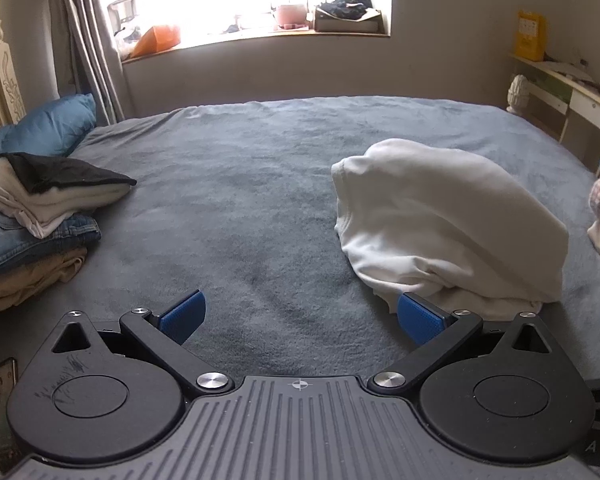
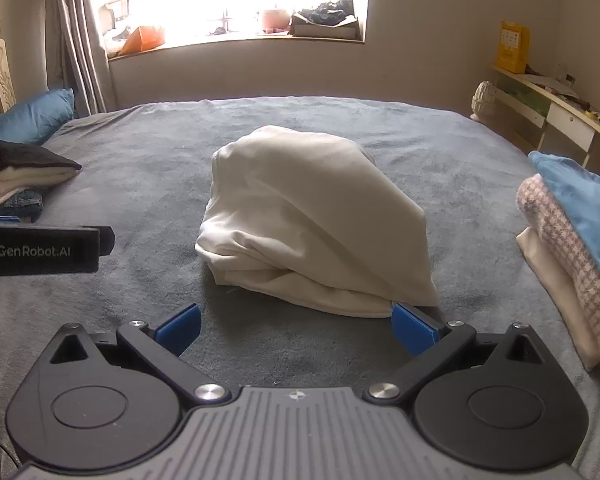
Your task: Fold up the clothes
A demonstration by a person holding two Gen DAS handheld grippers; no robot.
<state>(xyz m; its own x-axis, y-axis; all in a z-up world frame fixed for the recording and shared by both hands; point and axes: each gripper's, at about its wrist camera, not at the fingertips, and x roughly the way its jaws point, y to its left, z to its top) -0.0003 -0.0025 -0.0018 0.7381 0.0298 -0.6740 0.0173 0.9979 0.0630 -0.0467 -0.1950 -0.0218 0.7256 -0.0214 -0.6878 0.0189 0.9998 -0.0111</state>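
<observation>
Both tongs are spread wide and hold nothing: the left tongs and the right tongs hover low over the grey bed. One crumpled white garment lies heaped mid-bed, its hem touching the right tongs' blue pad; folded clothes sit stacked at the left
</observation>
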